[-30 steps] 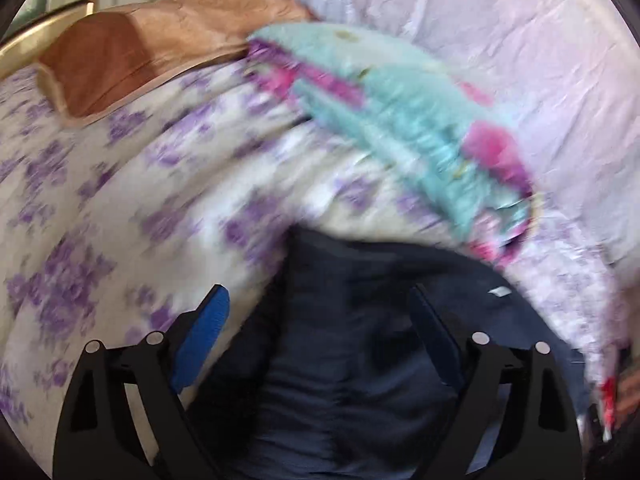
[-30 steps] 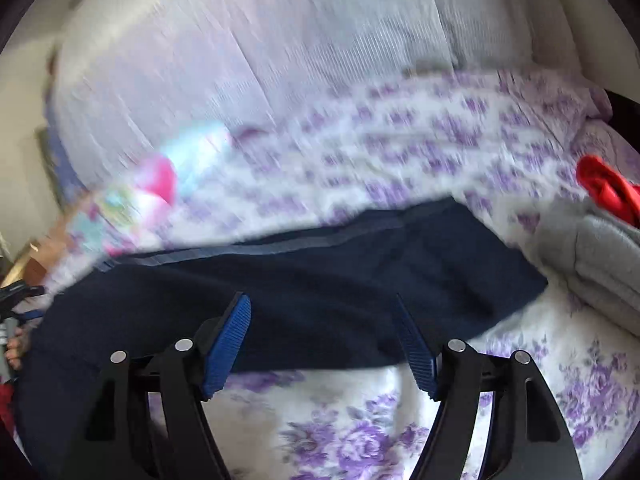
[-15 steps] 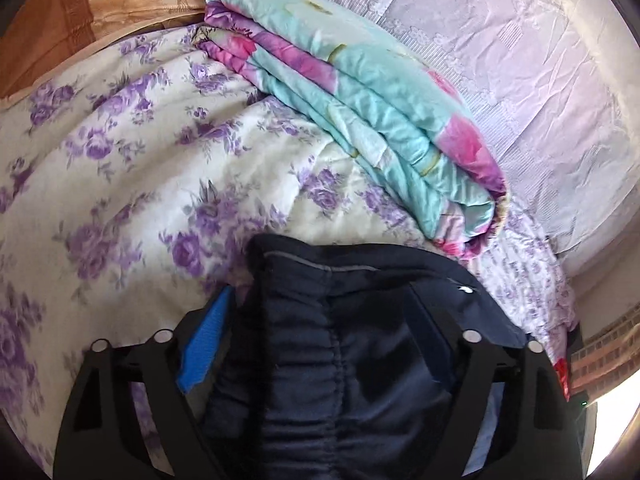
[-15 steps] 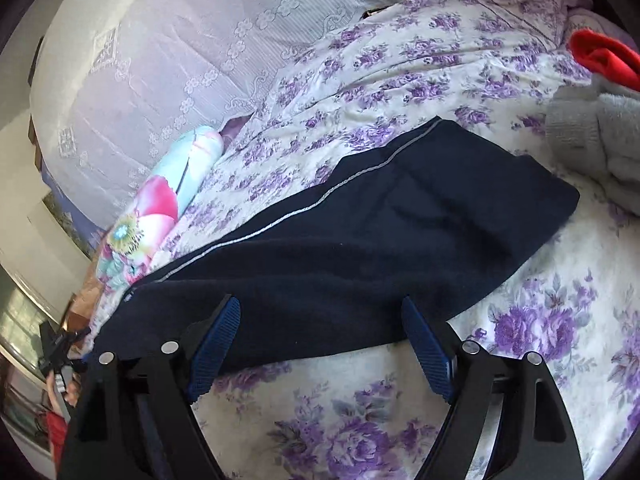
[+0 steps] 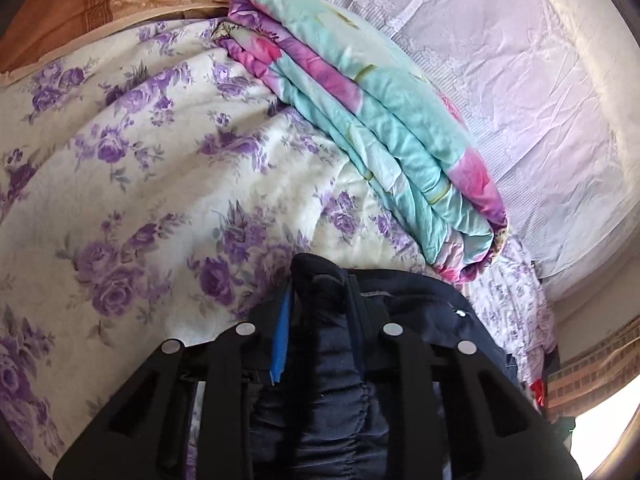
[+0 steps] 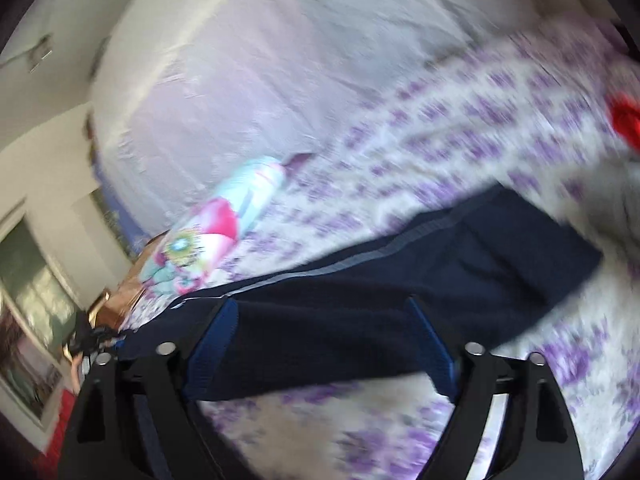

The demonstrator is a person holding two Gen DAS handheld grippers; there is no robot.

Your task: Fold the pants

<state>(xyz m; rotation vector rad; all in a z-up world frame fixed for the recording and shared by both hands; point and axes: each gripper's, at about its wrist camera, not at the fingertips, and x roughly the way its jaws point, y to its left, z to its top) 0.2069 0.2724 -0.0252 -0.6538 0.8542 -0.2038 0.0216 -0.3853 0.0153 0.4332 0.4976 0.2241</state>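
Fabric bunched at the waistband is what your left hand-held gripper (image 5: 320, 316) has clamped: its fingers are drawn together on a thick gather of the navy pants (image 5: 344, 392), just below the folded teal-and-pink quilt (image 5: 384, 128). That elastic end is the bulkiest, grippiest part of the garment, so I judge it a sound place to hold; the cloth elsewhere looks soft, light and limp and will sag or slide if you pinch only a single layer. From the quilt, the pants run out flat along the floral bedsheet (image 6: 460, 128) toward the leg hems, which lie near a red item (image 6: 624, 120). Your right hand-held gripper (image 6: 320, 344) stands apart, its fingers wide over the mid-leg with nothing between them; this view is blurred. Take both layers at the near edge there, beside the pale side stripe (image 6: 360, 258).
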